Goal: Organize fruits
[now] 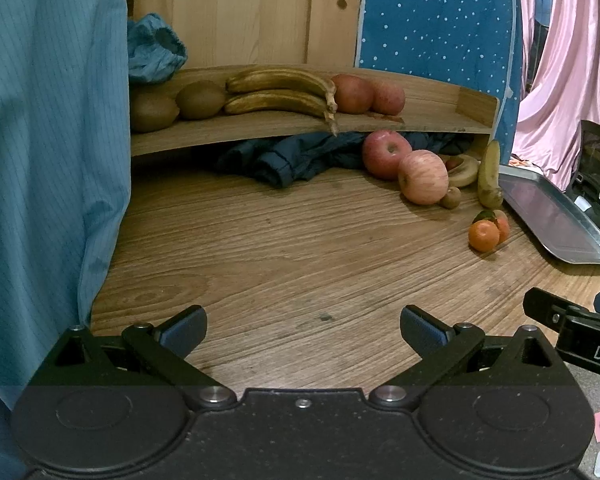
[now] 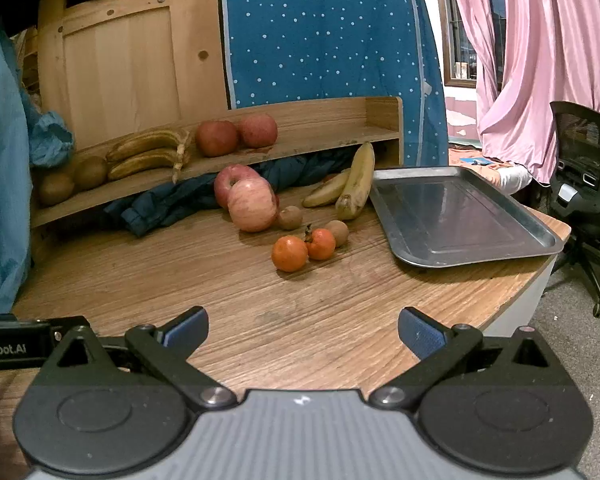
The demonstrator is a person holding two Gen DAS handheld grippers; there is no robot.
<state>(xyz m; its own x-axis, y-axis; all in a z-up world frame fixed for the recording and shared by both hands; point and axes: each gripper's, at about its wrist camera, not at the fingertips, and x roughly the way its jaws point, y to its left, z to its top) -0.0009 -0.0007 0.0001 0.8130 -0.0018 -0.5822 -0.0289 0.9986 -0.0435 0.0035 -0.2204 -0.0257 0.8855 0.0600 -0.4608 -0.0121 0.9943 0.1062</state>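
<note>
Altogether, the raised light-wood shelf (image 2: 320, 142) carries, from left to right, two brown fuzzy kiwis (image 2: 90, 172), two browned yellow bananas (image 2: 148, 142) lying one before the other, and two red apples (image 2: 217, 138) side by side. Below it, on the wood-grain tabletop (image 2: 260, 312), the loose fruit sits just left of the tray: two pink-red streaked apples (image 2: 253, 205) touching each other in front of a crumpled dark-blue cloth (image 2: 160, 204), two small brown kiwis (image 2: 290, 217), two round orange tangerines (image 2: 289, 253) touching, and two spotted yellow bananas (image 2: 358, 182), one leaning up against the shelf. Rightmost lies one rectangular grey metal tray (image 2: 460, 216), with nothing on it.

The left gripper (image 1: 303, 330) hangs low over bare tabletop, its blue-padded fingers (image 1: 184, 330) spread wide and gripping nothing; the loose fruit lies well ahead and to its right. The right gripper (image 2: 303, 330) is likewise spread wide and holding nothing, with the tangerines nearest, straight ahead yet well apart, and the tray ahead to its right. A light-blue sleeve (image 1: 48, 152) fills the left edge.
</note>
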